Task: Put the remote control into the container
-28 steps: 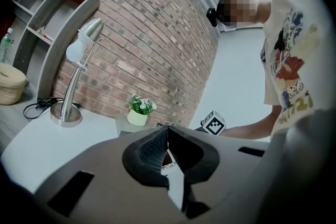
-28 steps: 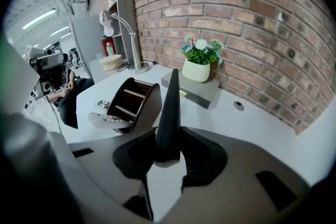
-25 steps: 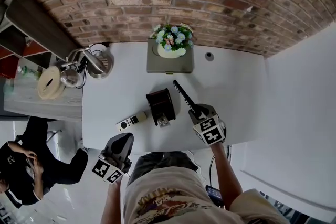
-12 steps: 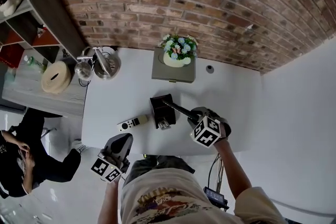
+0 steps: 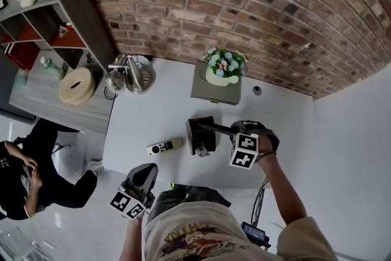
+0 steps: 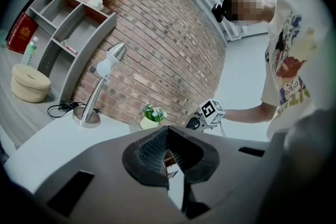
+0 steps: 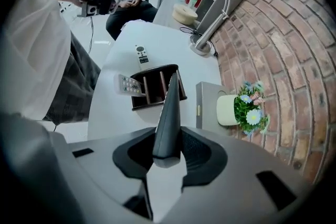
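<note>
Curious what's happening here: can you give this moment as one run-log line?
right gripper: shut on slim black remote, tip above black divided container | left gripper: shut, empty | white remote: on white table

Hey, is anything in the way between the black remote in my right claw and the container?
Nothing visible blocks it. The black remote, clamped in the right claw, points at the container with only air between. A grey remote already sits in one end compartment; the others look free.
</note>
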Demonstrator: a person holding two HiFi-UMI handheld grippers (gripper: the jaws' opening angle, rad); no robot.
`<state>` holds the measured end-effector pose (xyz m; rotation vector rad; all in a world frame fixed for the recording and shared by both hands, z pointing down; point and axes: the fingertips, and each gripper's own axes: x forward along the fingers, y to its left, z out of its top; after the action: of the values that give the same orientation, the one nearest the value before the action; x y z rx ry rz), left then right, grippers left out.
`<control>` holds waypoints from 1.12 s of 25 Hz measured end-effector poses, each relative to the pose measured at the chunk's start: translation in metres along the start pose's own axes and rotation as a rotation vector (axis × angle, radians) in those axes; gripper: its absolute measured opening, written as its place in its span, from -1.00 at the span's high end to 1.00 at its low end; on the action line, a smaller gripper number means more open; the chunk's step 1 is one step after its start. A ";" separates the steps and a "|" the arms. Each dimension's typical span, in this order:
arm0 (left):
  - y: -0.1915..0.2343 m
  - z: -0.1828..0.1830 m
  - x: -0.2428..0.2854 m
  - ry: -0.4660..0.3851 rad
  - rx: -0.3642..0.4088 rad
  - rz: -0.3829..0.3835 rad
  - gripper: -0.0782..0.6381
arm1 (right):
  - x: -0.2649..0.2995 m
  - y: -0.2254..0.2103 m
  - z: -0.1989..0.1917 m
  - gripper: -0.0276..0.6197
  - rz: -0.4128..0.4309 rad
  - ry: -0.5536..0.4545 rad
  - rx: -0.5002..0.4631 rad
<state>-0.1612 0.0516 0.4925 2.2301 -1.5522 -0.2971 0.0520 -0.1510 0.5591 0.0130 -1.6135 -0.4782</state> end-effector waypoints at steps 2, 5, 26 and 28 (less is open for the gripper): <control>0.005 0.001 -0.002 -0.004 -0.001 0.013 0.76 | 0.001 -0.008 0.006 0.55 -0.009 0.009 -0.037; 0.009 0.003 -0.003 -0.006 -0.002 0.029 0.76 | 0.004 -0.013 0.015 0.55 -0.003 0.017 -0.087; 0.000 0.005 0.031 0.016 -0.006 -0.007 0.76 | -0.034 -0.042 0.080 0.29 -0.163 -0.471 0.059; -0.002 0.005 0.033 0.017 -0.002 -0.014 0.76 | -0.038 -0.046 0.079 0.29 -0.189 -0.479 0.065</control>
<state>-0.1493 0.0207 0.4887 2.2367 -1.5272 -0.2830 -0.0314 -0.1587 0.5065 0.1078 -2.1096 -0.6056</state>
